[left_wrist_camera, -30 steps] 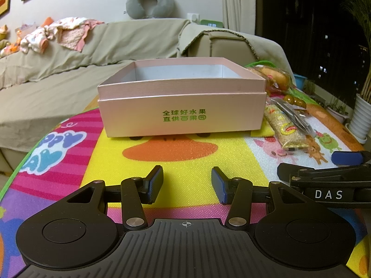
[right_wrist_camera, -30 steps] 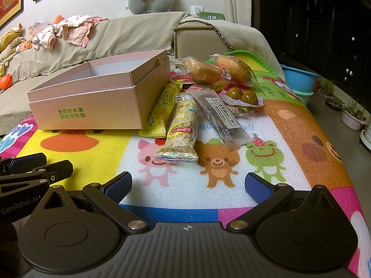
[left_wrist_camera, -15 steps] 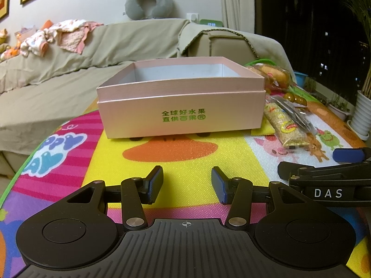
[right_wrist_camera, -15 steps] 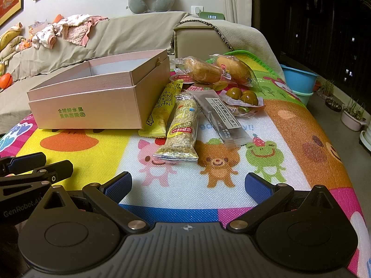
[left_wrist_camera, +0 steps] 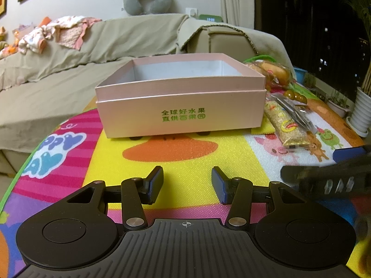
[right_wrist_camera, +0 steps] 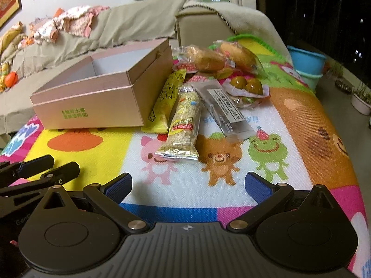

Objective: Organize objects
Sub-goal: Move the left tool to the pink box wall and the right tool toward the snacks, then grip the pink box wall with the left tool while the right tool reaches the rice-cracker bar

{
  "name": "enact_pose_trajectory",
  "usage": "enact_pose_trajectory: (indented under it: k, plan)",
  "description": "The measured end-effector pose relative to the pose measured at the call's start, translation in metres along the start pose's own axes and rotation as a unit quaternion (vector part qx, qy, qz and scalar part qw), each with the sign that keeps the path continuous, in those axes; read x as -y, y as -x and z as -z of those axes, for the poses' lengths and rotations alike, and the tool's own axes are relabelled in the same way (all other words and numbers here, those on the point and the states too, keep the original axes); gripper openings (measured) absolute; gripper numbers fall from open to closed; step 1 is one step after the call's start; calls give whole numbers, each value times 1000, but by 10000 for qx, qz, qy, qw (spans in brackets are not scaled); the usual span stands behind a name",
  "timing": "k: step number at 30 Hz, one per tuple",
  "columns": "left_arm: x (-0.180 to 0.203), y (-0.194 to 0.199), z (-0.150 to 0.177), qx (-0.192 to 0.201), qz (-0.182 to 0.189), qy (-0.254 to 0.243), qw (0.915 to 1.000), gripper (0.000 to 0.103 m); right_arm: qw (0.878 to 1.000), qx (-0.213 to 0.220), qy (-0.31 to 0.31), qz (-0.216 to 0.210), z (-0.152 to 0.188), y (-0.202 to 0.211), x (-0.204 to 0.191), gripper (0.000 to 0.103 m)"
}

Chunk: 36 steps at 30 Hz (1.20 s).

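So you're holding both tongs low over the colourful cartoon-print play mat [right_wrist_camera: 231, 169]. Your left tongs [left_wrist_camera: 187, 183] are sitting partly spread with nothing between the pads, pointing straight at the open pink cardboard box with green lettering [left_wrist_camera: 183, 115], which is standing on the mat a bit ahead. Your right tongs [right_wrist_camera: 188, 186] are spread wide and gripping nothing, aiming at the snack pile just right of the box. A yellow wrapped snack bar [right_wrist_camera: 167, 102] is lying right beside the box wall, a clear-wrapped grain bar [right_wrist_camera: 183, 125] is next to it, then a dark flat packet with a white label [right_wrist_camera: 223, 110]. Behind those, two bagged bread rolls [right_wrist_camera: 208, 59] and a pack of brown eggs [right_wrist_camera: 247, 85] are resting near the mat's far edge.
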<state>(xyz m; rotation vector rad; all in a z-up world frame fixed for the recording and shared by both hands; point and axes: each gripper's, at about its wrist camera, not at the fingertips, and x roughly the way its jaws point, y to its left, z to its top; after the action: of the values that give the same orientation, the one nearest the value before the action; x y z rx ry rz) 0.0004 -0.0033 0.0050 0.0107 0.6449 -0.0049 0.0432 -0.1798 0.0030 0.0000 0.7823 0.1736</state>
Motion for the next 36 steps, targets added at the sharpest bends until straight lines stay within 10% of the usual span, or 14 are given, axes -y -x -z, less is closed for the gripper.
enact_pose_trajectory:
  k: [9,19,25,32,36]
  plan:
    - [-8,2,-9,-206,85,0,9998,50,9992,-196,287,172,-1,-2,-8,103]
    - [-68,5,-92,761,-660,302,9945,50,9990,101,176,-386,-21,11,5,103]
    - [-112,-60,-121,-55,-685,674,9954,54,9960,721,528,-29,-39,23,5,103]
    - [-117,-93,-111,-636,-164,580,9962,13,9932,832,817,37,-43,18,10,102]
    - [-123,-80,-97,-497,-394,679,9957,12,9930,816,852,90,-45,14,10,93]
